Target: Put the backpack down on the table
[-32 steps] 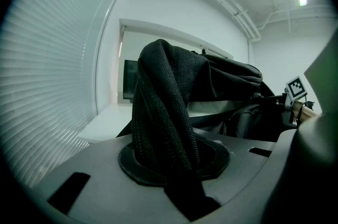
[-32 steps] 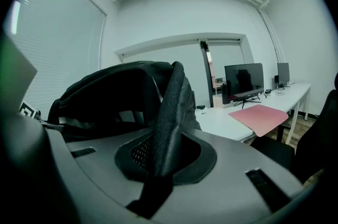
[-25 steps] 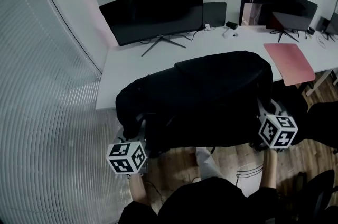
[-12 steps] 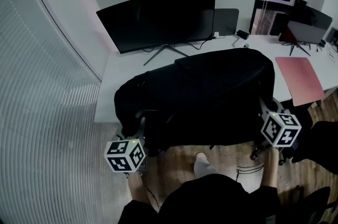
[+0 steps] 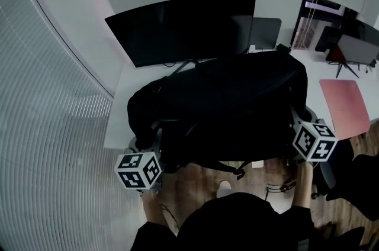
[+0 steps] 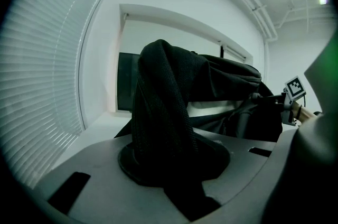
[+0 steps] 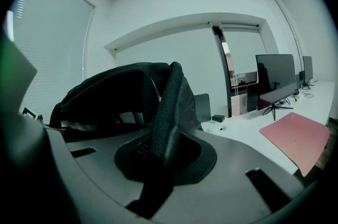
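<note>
White bench (image 5: pixel 116 119) with a wide dark monitor (image 5: pixel 177 28) at its back lies ahead, and the black backpack (image 5: pixel 225 102) is held up at its near edge, partly over the bench and partly over the wooden floor (image 5: pixel 195 184); whether its bottom touches the top I cannot tell. At the bag's left end the left tongs (image 6: pixel 168 162) pinch a padded mesh strap (image 6: pixel 158 112), and at its right end the right tongs (image 7: pixel 161 151) pinch a second strap (image 7: pixel 168 106). The carry looks to be the step in hand: next the bag needs bringing fully over the bench and lowering until it rests there, before either grip lets go.
</note>
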A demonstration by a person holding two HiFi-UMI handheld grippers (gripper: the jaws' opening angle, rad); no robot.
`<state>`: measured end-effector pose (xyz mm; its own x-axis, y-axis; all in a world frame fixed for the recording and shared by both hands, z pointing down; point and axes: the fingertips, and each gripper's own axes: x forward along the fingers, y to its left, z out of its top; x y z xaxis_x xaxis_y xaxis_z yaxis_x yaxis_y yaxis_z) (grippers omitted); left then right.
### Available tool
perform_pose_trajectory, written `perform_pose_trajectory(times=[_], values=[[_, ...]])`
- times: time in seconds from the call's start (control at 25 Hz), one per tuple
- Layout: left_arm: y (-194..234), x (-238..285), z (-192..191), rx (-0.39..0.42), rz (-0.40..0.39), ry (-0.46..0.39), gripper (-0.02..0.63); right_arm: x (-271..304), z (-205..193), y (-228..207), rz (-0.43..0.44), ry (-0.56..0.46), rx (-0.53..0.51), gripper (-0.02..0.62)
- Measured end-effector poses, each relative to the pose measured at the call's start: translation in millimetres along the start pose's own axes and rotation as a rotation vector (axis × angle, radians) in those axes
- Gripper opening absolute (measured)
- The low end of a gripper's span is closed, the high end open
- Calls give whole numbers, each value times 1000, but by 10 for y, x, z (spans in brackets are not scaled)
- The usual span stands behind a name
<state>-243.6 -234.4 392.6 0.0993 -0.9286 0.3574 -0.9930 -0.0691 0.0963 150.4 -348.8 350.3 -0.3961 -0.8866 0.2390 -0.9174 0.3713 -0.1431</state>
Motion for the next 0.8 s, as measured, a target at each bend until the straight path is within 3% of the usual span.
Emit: perform_pose_trajectory(times=[0.48, 0.8], values=[[262, 537, -143, -46, 23, 60, 101, 709, -135, -45, 32, 73, -3, 37], [498, 931, -316, -83, 8, 149, 101, 1151, -345, -41, 16, 156, 2, 37]])
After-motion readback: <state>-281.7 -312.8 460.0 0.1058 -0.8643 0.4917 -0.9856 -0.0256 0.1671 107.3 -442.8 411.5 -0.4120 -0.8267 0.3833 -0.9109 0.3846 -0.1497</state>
